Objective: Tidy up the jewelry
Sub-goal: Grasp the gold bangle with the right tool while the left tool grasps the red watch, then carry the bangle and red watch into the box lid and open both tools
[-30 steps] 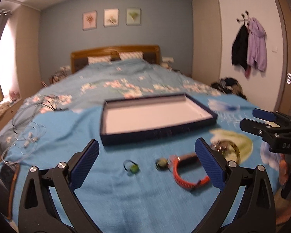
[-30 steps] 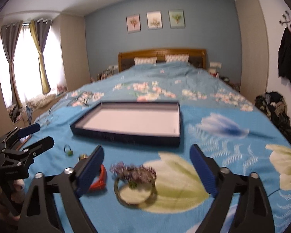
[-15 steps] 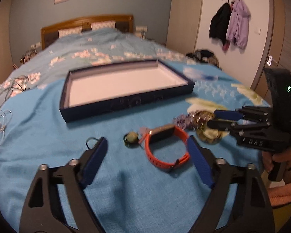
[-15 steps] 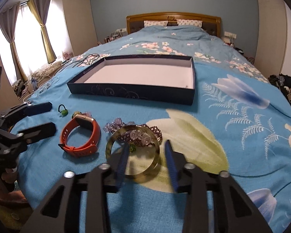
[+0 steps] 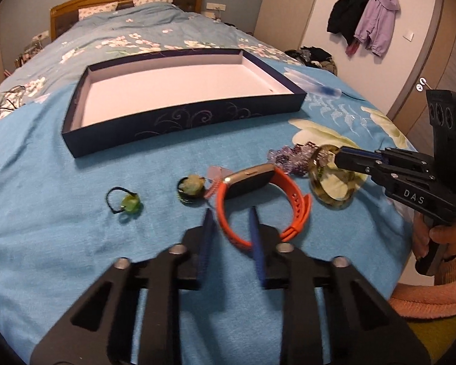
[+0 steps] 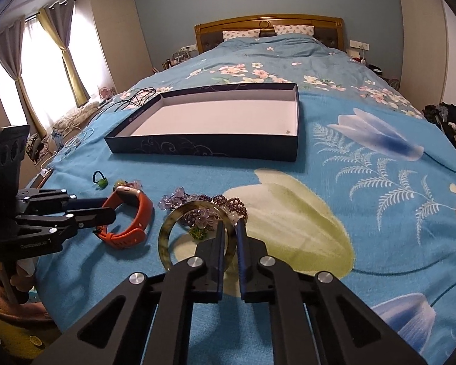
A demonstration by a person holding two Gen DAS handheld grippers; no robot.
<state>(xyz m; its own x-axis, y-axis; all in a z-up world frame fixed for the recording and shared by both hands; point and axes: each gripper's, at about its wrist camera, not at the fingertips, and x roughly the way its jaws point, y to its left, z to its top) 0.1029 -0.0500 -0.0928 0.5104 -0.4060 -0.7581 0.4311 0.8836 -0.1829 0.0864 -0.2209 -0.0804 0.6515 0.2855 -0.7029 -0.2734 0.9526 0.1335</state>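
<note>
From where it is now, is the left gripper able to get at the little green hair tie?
Probably yes. The hair tie lies alone on the blanket, just left of the left gripper, nothing between them. But its fingers already straddle the orange watch strap, so it must back off first.

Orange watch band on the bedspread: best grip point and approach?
Take the near strap arc of the orange watch band, one finger inside the loop and one outside, coming in low from the bed's foot end. It stands on edge as an open loop, strap thin, the bulky face at the far side. The left gripper already straddles that arc.
</note>
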